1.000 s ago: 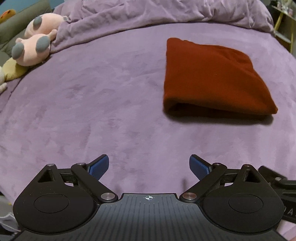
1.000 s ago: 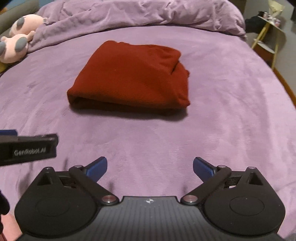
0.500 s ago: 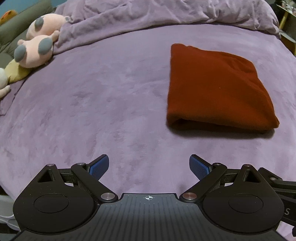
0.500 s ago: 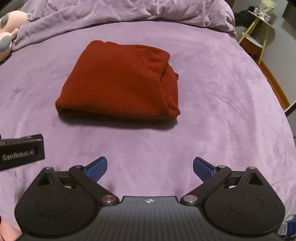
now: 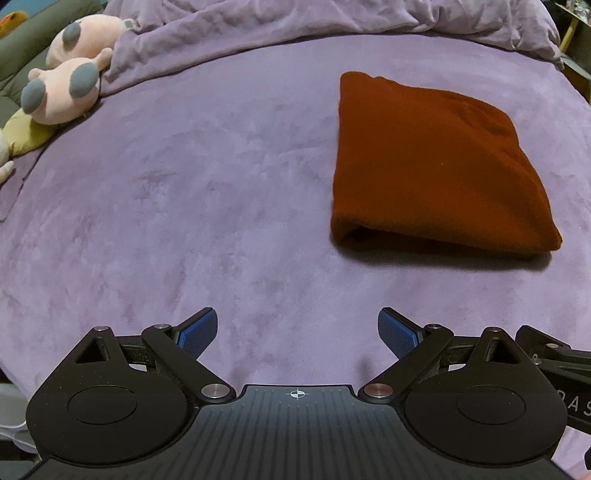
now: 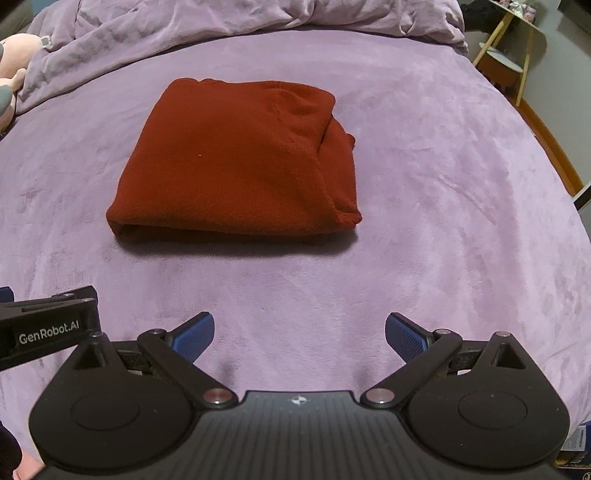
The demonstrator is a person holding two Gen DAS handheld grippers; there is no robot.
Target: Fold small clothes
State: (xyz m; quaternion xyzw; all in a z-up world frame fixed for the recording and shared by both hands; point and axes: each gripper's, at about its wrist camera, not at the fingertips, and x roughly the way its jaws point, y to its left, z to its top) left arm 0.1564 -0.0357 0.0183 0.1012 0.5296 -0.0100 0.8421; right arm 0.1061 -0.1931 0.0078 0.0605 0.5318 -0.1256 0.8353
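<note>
A dark red garment [image 5: 436,166] lies folded into a thick rectangle on the purple bedspread [image 5: 184,192]. In the right wrist view the same garment [image 6: 240,162] sits ahead and slightly left, its folded edge facing me. My left gripper [image 5: 297,328] is open, empty, hovering well short of the garment and to its left. Over bare bedspread [image 6: 443,184] in front of the garment, my right gripper [image 6: 299,332] is also open, with nothing between its blue pads. The left gripper's body [image 6: 48,328] shows at the left edge of the right wrist view.
Pink and grey plush toys [image 5: 70,74] lie at the far left of the bed. A rumpled purple duvet [image 6: 240,18] is bunched along the far side. A small yellow-legged side table [image 6: 517,48] stands beyond the bed's right edge.
Both grippers stay open and have shifted slightly, so the garment sits a little lower in each view. The garment itself has not moved on the bed.
</note>
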